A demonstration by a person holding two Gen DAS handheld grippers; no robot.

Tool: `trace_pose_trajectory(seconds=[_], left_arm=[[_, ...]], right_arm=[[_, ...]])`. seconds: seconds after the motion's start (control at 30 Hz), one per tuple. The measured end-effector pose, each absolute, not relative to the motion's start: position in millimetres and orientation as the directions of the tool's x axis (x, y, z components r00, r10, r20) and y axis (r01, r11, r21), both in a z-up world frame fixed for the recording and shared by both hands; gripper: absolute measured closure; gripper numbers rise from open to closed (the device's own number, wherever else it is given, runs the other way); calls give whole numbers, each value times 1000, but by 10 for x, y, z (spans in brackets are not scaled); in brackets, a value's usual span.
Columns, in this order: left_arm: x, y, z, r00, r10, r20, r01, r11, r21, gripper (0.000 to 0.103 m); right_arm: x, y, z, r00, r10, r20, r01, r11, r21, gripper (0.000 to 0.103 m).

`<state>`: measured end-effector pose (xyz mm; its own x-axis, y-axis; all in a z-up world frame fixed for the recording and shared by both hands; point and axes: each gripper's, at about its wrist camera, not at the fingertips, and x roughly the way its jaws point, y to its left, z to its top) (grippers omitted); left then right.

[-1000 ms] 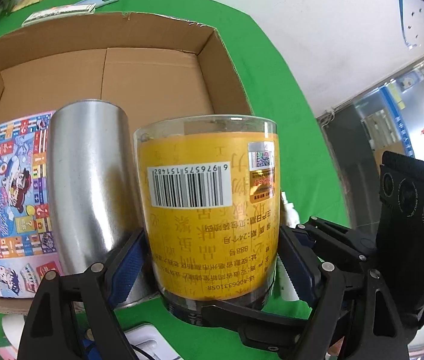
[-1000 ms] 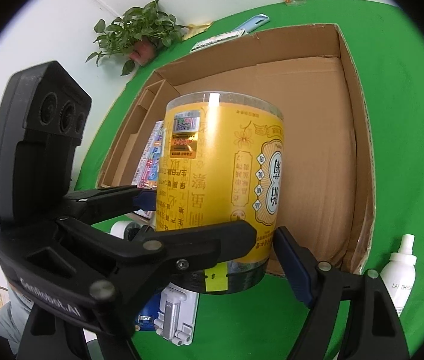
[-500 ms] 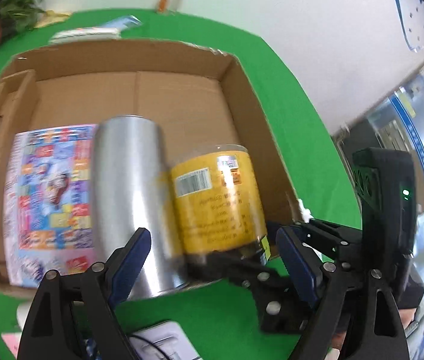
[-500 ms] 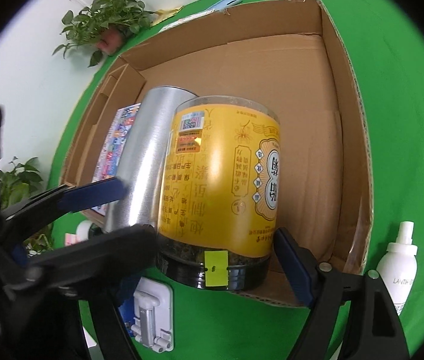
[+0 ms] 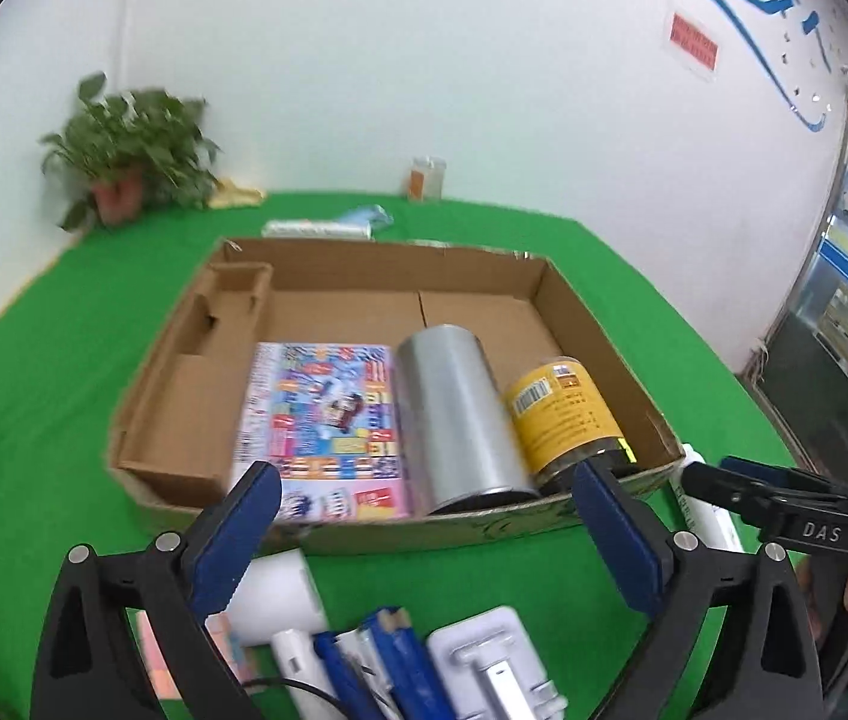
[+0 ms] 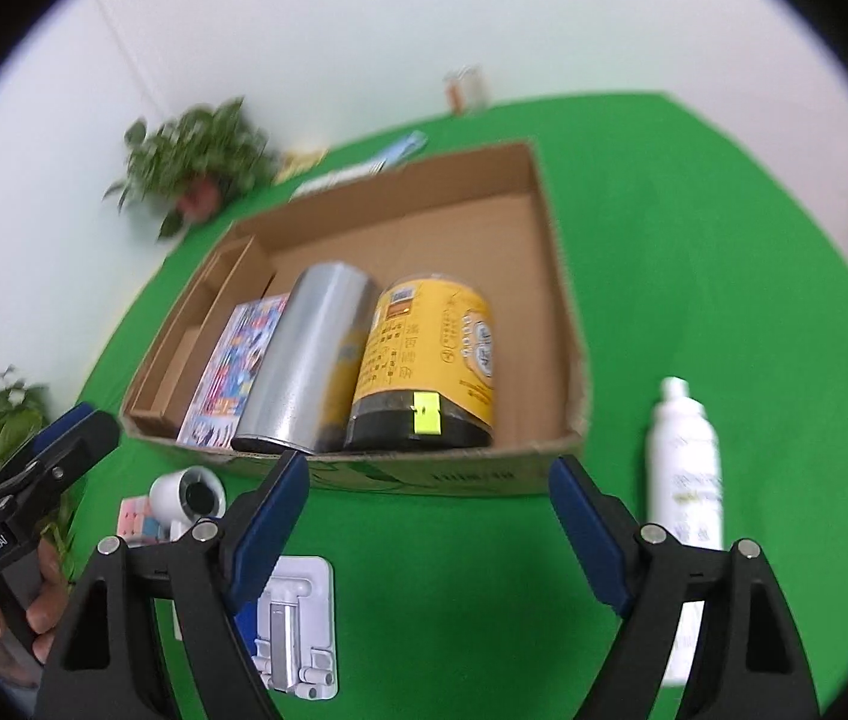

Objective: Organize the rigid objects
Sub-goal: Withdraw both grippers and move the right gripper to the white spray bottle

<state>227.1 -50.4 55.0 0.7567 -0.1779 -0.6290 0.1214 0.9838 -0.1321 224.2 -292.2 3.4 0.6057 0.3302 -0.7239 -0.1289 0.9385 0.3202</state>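
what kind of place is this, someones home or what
Probably an office or lab set up for recording, not a home: a table under a plain green cloth, a white wall with a blue painted graphic and a red notice, and a metal-framed glass door.

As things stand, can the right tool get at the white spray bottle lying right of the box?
Probably yes. The right tool is open and empty, and the white spray bottle lies on bare green cloth beside its right finger, outside the cardboard box, with nothing between them.

Bright even light, slight motion blur (fisheye-bent edges, dark corners).
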Motion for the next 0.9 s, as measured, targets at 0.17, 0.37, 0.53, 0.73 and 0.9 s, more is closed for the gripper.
trace_pose_trajectory(seconds=[0.17,0.37,0.53,0.73,0.9], left_arm=[[1925,-312,507,743,-154,-651,101,988,-119,102],[1525,-220,544,818,-40,-574,7,998,-59,1],[1363,-201,343,807,-15,-590,30,999,14,1],[1222,-129,228,775,-65,-629,36,998,-59,1],[1127,-189,187,756,-109,-646,71,994,-85,1]], right_arm=[[1858,-2747,52,704,229,-673,-114,971,211,51],[1669,-2780,6,746,209,-633,-75,970,232,18],[1676,-3109,-303,697,151,-701,24,972,233,18],[1893,-3585,-752,580,38,-813,154,976,155,22],[2024,-3651,-950,525,102,-845,113,975,189,59]])
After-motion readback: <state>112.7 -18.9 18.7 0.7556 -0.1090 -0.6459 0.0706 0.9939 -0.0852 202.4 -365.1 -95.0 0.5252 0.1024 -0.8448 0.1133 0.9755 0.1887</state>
